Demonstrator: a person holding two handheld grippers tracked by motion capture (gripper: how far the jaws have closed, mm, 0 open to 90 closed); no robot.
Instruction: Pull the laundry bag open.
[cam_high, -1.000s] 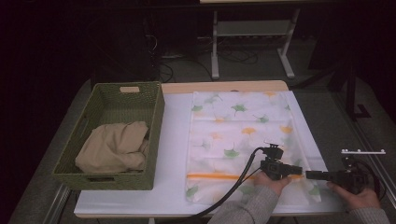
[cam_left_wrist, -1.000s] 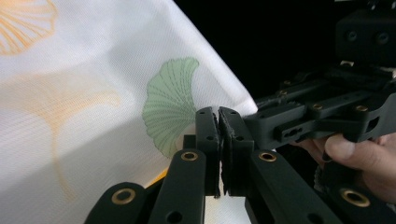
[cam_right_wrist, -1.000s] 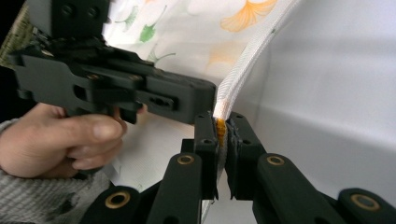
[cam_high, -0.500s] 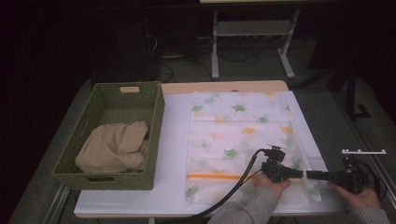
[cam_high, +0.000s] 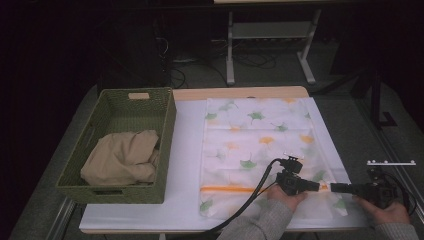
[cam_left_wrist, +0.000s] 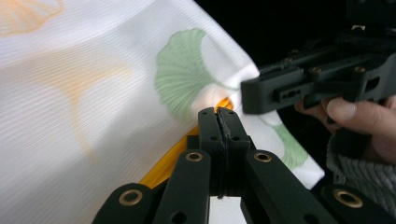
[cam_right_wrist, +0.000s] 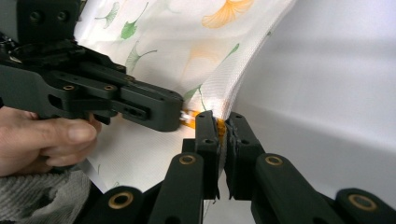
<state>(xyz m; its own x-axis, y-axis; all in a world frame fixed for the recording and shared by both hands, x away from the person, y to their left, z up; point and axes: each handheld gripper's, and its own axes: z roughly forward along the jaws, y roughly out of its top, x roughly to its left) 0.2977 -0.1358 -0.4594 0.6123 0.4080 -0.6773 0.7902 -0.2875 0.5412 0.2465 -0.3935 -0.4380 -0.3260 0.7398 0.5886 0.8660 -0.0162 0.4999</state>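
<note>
Left gripper (cam_left_wrist: 218, 112): we see the jaws clamped tight on the orange zipper strip (cam_left_wrist: 161, 170) of the mesh laundry bag (cam_left_wrist: 93, 93); over the last half second or so they have been closing the last bit, fabric between them. Right gripper (cam_right_wrist: 220, 122): jaws clenched on the same bag's edge at the orange strip, a fold of mesh pinched between the pads. In the right gripper view the left gripper's tip sits just beside ours, almost touching, both at the bag's near right corner.

From the high view, both grippers (cam_high: 298, 184) (cam_high: 336, 188) point toward each other along the zipper line, hands at the near edge of the desk (cam_high: 185, 150). The bag (cam_high: 260, 145) lies flat on the white sheet, ginkgo-leaf print, right of centre.

To the left stands a green woven basket (cam_high: 165, 145), well apart from the bag, with a crumpled beige cloth (cam_high: 122, 157) inside.
</note>
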